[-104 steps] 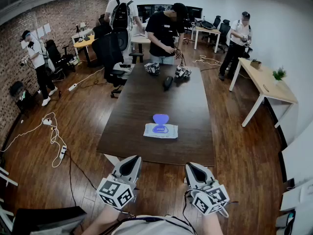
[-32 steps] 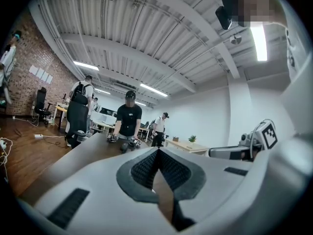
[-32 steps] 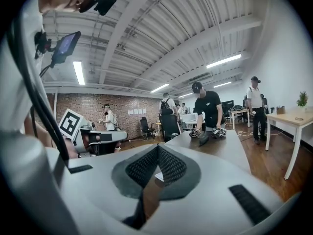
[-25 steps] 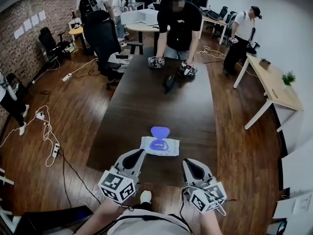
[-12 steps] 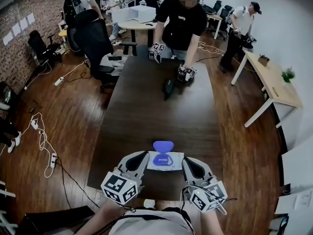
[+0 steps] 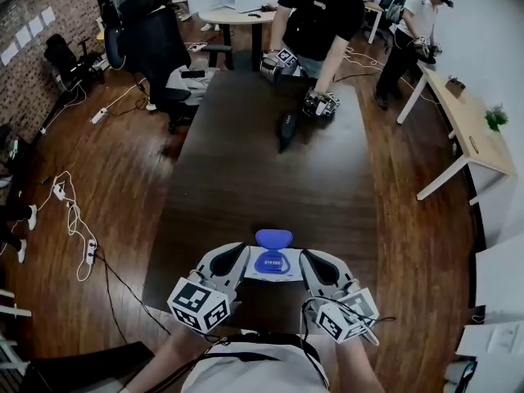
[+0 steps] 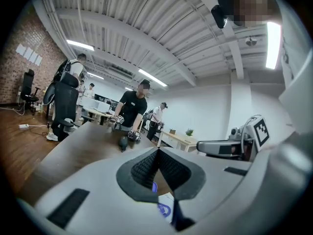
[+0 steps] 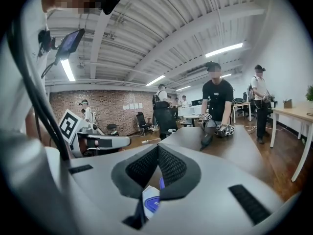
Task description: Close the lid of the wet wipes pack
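1. Nearest me, along the bottom of the head view, are my left gripper [image 6: 232, 259] and my right gripper [image 6: 309, 260]. Both have their jaws pressed together with nothing between them. Each gripper's own view shows the ribbed pads meeting at a point.
2. A second ago both grippers were short of the table's near edge, with the pack clearly ahead of them. Now they have come forward over that edge, and their tips stand on either side of the pack, just beside it. I cannot confirm any contact.
3. The wet wipes pack [image 6: 270, 265] lies flat at lower centre, close to the near edge of the dark table [image 6: 270, 170], between my two tips. Its blue lid [image 6: 273, 237] is flipped open and lies on the pack's far side, as it did in the earlier frames.
4. I judge the approach about finished and the closing not yet begun. A shut tip needs to get behind the lid and fold it back toward me, while the other tip steadies the pack.
5. The pack's top carries a blue oval with dark print that is too small to read, so I can name no brand. My marker cubes [image 6: 196, 305] show black-and-white square patterns, not words.
6. Farther up the table lies a black object [image 6: 286, 129]. At the far end, top centre, a person in a black top [image 6: 319, 15] handles similar handheld devices [image 6: 321, 103].
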